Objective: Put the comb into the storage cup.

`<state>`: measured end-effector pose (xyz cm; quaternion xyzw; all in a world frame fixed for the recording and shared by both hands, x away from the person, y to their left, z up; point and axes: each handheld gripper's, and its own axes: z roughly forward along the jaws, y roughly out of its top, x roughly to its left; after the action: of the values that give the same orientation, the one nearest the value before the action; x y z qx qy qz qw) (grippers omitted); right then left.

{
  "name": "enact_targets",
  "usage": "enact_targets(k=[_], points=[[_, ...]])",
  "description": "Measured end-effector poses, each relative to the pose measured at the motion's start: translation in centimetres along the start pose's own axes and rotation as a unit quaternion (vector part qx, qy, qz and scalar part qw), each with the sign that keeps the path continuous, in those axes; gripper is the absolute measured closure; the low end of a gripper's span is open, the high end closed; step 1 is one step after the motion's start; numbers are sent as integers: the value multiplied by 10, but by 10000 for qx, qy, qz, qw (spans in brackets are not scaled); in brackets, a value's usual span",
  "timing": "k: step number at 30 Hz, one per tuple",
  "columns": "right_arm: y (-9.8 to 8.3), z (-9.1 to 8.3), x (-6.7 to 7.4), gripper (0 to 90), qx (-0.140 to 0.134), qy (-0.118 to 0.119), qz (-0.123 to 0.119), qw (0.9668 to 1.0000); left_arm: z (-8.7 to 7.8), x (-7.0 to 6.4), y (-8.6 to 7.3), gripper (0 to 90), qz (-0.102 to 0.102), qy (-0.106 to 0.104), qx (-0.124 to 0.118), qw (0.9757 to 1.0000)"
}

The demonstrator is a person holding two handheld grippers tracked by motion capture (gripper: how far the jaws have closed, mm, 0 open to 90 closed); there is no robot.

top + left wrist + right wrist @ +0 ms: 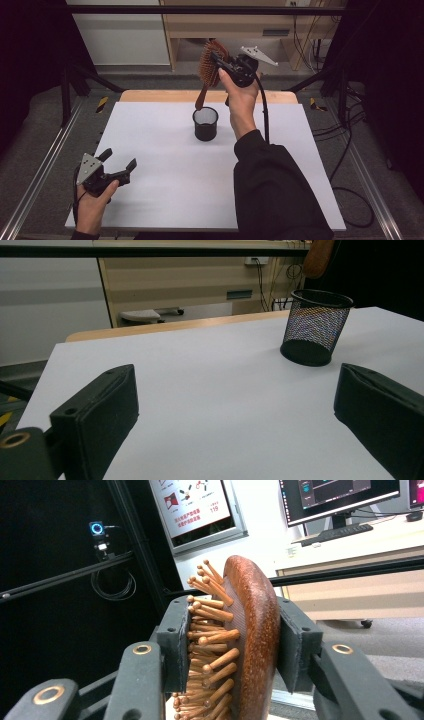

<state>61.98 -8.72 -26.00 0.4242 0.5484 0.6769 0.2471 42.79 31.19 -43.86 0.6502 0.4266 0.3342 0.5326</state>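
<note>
My left gripper (119, 165) is resting open and empty near the table's (165, 200) front-left corner. I'm clamping the wooden hairbrush (209, 67) head in my right gripper (218, 59), handle hanging down just above the mesh cup (205, 123), so the drop is nearly straight down.

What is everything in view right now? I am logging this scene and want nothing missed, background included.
hairbrush: one, reddish-brown wood with wooden pins, held in the air above the cup, handle pointing down
mesh cup: one, black, upright on the sheet, far centre
sheet: one, white, covering most of the table
table: one, light wood edge showing at the far side
monitor: one, dark screen, on a desk in the background
right gripper: one, black, raised, fingers clamped on the brush head
left gripper: one, black, fingers apart, low over the near left of the sheet
</note>
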Motion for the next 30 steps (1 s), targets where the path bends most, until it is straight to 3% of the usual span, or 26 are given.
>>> enact_targets(k=[18, 30], points=[[0, -1, -8, 545, 42, -121, -134, 9998, 1, 0, 0, 34, 2, -55, -14, 10000], [-12, 2, -15, 543, 217, -168, -145, 9995, 1, -1, 0, 34, 17, -77, -6, 10000]])
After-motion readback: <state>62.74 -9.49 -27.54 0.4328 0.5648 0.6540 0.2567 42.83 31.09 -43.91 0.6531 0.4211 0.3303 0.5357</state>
